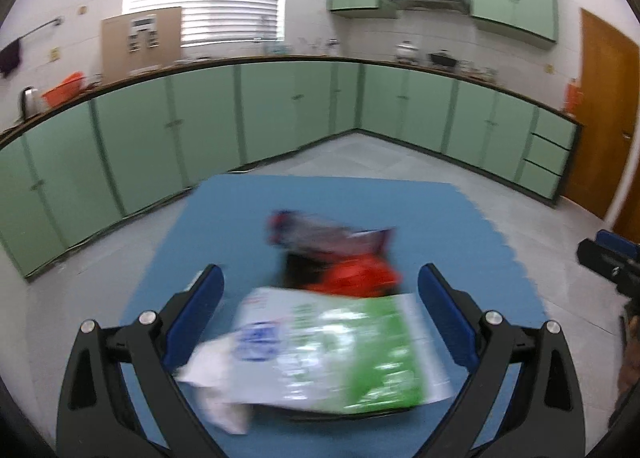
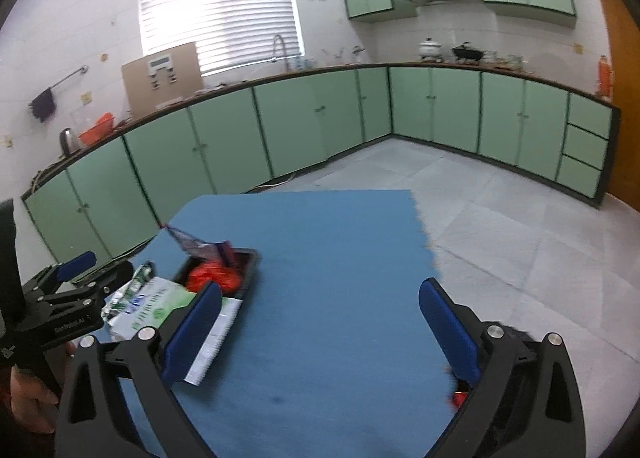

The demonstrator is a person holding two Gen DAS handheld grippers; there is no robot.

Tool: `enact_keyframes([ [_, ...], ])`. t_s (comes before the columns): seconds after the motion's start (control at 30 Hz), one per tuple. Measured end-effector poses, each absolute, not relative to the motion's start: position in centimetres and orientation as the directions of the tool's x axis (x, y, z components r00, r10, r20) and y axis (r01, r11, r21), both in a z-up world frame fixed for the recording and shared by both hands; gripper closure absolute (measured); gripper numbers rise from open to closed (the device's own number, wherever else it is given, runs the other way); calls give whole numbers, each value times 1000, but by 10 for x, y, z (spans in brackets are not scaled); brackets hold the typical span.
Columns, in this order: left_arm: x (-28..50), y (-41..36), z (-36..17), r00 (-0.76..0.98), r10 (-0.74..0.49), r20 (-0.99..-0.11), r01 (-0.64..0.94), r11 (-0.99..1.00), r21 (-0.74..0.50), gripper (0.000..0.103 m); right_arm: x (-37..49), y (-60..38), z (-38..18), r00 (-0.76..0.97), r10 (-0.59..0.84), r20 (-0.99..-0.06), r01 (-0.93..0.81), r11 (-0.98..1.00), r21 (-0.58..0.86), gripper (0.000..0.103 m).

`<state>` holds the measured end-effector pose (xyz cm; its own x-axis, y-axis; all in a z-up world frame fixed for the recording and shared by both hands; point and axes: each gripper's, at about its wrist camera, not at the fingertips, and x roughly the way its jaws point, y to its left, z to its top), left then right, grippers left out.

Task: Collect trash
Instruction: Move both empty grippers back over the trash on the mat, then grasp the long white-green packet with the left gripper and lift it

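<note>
A white-and-green packet, blurred, shows low between my left gripper's wide-spread blue fingers; the pads do not press on it. Beyond it a black tray holds a red bag and a purplish wrapper. In the right wrist view the packet lies against the near end of the tray, with the red bag and the wrapper in it. The left gripper is just left of the packet. My right gripper is open over bare blue mat, to the right of the tray.
The blue mat lies on a grey tiled floor. Green base cabinets run along the far walls, and a wooden door is at the right. A small red scrap shows by the right finger's base. A hand grips the left tool.
</note>
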<state>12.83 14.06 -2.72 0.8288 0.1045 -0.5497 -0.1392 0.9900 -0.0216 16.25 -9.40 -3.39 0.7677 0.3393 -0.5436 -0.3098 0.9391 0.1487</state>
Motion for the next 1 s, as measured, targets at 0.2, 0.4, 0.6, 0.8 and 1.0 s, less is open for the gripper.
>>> enact_keyframes([
  [0.2, 112, 201, -40, 811, 181, -556, -227, 974, -15, 8, 167, -50, -53, 732, 385, -562, -364, 918, 156, 8],
  [0.4, 97, 236, -54, 800, 222, -557, -274, 962, -11, 8, 169, -11, -86, 646, 418, -639, -418, 894, 162, 15],
  [0.6, 92, 241, -72, 783, 237, -575, -286, 958, 4, 8, 168, 13, -113, 584, 415, -698, -440, 884, 157, 21],
  [0.8, 94, 250, -89, 767, 231, -598, -295, 956, -9, 8, 170, 17, -126, 524, 423, -739, -453, 873, 179, 38],
  [1.0, 95, 256, -100, 756, 225, -615, -304, 952, -25, 8, 171, 22, -124, 467, 474, -747, -487, 843, 230, 72],
])
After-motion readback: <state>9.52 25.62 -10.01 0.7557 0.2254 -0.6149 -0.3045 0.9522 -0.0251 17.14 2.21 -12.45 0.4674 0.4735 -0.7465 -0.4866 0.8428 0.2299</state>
